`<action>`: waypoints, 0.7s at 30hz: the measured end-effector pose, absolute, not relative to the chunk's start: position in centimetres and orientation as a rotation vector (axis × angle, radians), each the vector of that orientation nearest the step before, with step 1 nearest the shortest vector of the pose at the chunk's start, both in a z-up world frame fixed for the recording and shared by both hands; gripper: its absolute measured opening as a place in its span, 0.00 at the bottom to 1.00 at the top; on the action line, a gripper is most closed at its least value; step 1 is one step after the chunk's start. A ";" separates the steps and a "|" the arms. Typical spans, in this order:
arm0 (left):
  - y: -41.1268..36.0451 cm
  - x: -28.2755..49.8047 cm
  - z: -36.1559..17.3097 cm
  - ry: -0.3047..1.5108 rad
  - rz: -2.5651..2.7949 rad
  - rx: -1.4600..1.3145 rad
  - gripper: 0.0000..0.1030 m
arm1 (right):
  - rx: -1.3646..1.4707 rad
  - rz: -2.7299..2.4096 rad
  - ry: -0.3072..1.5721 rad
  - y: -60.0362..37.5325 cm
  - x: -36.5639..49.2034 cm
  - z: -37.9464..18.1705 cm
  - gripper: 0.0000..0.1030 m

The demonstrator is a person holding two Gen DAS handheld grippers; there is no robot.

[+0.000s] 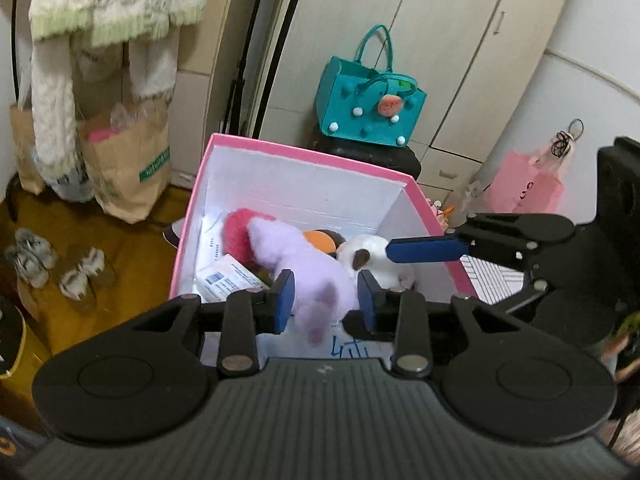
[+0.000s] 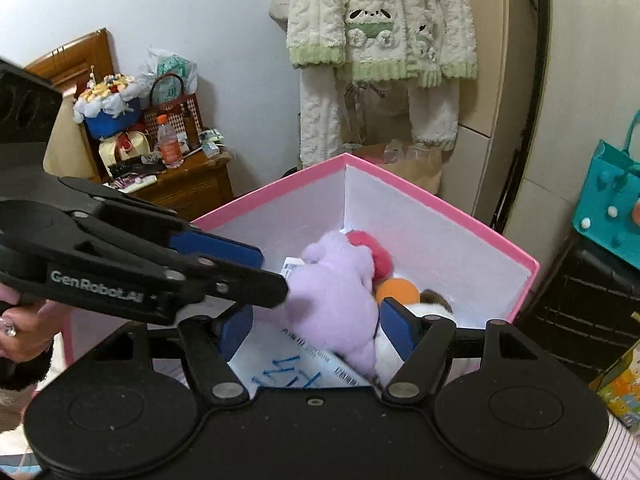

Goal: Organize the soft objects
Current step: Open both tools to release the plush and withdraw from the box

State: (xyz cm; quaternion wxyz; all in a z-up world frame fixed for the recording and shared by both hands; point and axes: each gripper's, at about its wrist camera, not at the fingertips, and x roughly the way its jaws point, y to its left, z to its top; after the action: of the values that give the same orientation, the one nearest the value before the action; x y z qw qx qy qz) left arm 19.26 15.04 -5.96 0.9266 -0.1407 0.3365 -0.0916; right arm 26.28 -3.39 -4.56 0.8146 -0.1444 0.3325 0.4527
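A pink box [image 1: 304, 156] with white inner walls holds several soft toys. A lilac plush [image 1: 304, 268] lies on top, over a red-pink fluffy one [image 1: 236, 232], an orange-and-black one [image 1: 320, 240] and a white one with a brown patch [image 1: 368, 256]. My left gripper [image 1: 326, 300] is open, its blue pads either side of the lilac plush's lower end, just above the box. My right gripper [image 2: 316, 328] is open over the same box [image 2: 440, 200], with the lilac plush [image 2: 336, 296] between its fingers. Each gripper shows in the other's view.
White paper packets [image 1: 228, 276] lie in the box bottom. A teal felt bag [image 1: 368, 108] sits on a black case behind the box. Paper bags [image 1: 128, 168], hanging fleece clothes [image 1: 108, 4] and shoes [image 1: 32, 260] are at left. A wooden nightstand [image 2: 188, 184] holds clutter.
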 end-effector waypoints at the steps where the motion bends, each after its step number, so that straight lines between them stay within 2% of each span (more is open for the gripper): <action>1: 14.9 18.7 -5.8 0.681 -0.184 -0.276 0.34 | -0.300 0.966 0.702 -3.8 26.0 -4.4 0.73; 7: 13.9 16.3 -4.4 0.652 -0.164 -0.197 0.34 | -0.259 0.958 0.646 -6.8 23.7 -3.2 0.73; 9: 13.5 15.5 -3.8 0.645 -0.169 -0.184 0.40 | -0.237 0.952 0.633 -7.9 22.9 -2.8 0.73; 13: 12.4 13.7 -2.6 0.622 -0.170 -0.140 0.40 | -0.202 0.945 0.631 -9.8 21.1 -2.0 0.73; 15: 11.5 12.7 -2.2 0.620 -0.182 -0.111 0.46 | -0.204 0.935 0.628 -10.6 20.0 -1.4 0.73; 21: 10.7 10.2 -1.2 0.638 -0.216 -0.152 0.54 | -0.224 0.860 0.621 -12.7 16.7 0.1 0.73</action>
State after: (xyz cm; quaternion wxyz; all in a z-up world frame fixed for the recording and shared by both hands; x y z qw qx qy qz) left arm 10.22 10.71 -1.19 0.9410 -0.0746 0.3125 -0.1060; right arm 16.70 -12.74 0.07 0.8566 -0.1067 0.2954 0.4095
